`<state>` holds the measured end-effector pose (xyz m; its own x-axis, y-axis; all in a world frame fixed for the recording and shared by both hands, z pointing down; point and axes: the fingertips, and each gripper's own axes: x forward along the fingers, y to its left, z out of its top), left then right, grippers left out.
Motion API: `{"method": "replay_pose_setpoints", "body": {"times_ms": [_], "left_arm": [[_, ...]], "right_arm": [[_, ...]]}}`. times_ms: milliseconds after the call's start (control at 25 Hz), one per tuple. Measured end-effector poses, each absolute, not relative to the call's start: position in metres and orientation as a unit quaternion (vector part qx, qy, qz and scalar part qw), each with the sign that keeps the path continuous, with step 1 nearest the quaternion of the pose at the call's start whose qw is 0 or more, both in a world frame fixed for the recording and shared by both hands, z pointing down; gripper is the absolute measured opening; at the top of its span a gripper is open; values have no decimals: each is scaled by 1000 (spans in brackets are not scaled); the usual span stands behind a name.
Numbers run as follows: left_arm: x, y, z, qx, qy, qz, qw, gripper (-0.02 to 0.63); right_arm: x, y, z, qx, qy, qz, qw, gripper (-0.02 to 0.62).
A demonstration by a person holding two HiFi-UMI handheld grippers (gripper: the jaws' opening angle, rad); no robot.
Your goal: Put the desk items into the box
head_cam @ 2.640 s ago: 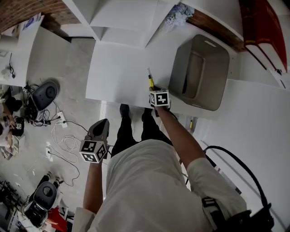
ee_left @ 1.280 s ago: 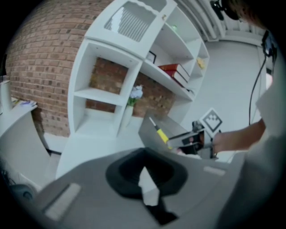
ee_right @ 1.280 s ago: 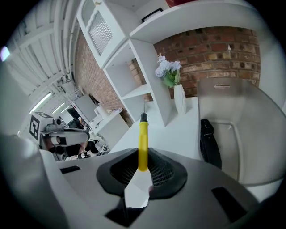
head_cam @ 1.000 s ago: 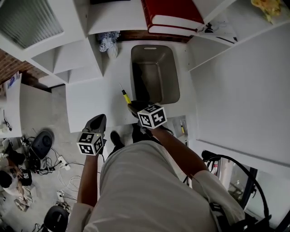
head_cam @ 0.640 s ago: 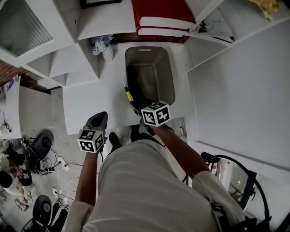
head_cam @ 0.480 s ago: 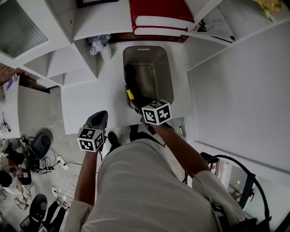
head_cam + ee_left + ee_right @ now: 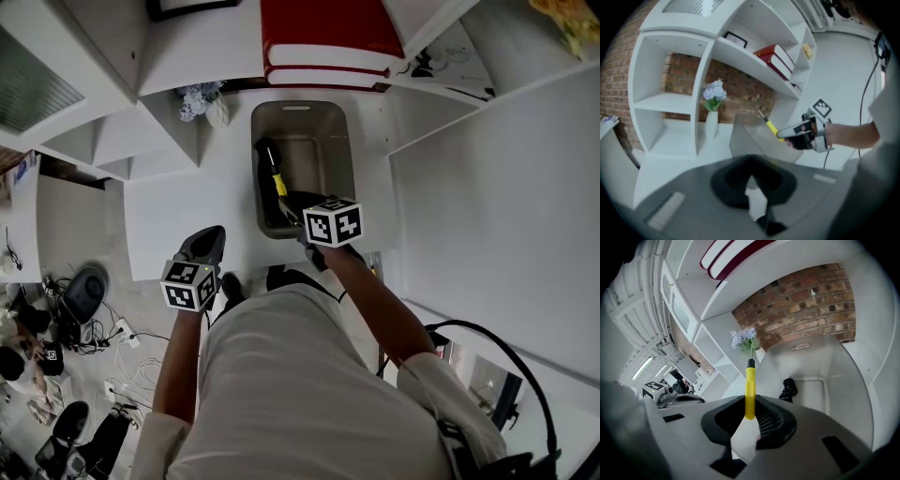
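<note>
Right tongs [image 7: 749, 417]: closed on the yellow handle of a screwdriver [image 7: 750, 389], its shaft pointing away from the person.
Screwdriver's place: in the air over the open box [image 7: 302, 106]; I can't see it touching wall or floor.
Box: grey, on the white tabletop [image 7: 173, 211] below the shelf [image 7: 202, 47]; a black item [image 7: 788, 389] lies inside.
Left tongs [image 7: 208, 239]: tips together, nothing in them, at the tabletop's near edge, well apart from the box.
Shelf: flowers [image 7: 208, 101] left of the box, red books [image 7: 319, 28] above.

One screwdriver [image 7: 278, 181], one box [image 7: 325, 150], two books [image 7: 323, 28]
</note>
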<state>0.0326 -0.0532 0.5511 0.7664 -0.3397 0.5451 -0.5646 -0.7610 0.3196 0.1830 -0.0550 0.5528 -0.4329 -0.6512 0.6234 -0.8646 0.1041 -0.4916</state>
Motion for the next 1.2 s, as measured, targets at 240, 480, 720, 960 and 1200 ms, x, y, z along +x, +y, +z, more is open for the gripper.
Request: {"method": "replay_pose_setpoints", "body": {"times_ms": [240, 480, 720, 960, 1200], "left_arm": [[48, -68, 551, 907, -258, 232, 240, 3], [56, -76, 554, 902, -268, 234, 246, 3], [67, -86, 564, 897, -273, 238, 253, 3], [77, -95, 574, 892, -281, 237, 262, 3], [76, -100, 584, 884, -292, 241, 274, 3]], "right_arm": [[199, -66, 568, 511, -726, 440, 133, 60], [217, -87, 588, 523, -710, 450, 138, 60], [238, -103, 613, 538, -687, 466, 147, 60], [254, -108, 647, 558, -666, 463, 175, 60], [266, -109, 684, 565, -644, 474, 202, 60]]}}
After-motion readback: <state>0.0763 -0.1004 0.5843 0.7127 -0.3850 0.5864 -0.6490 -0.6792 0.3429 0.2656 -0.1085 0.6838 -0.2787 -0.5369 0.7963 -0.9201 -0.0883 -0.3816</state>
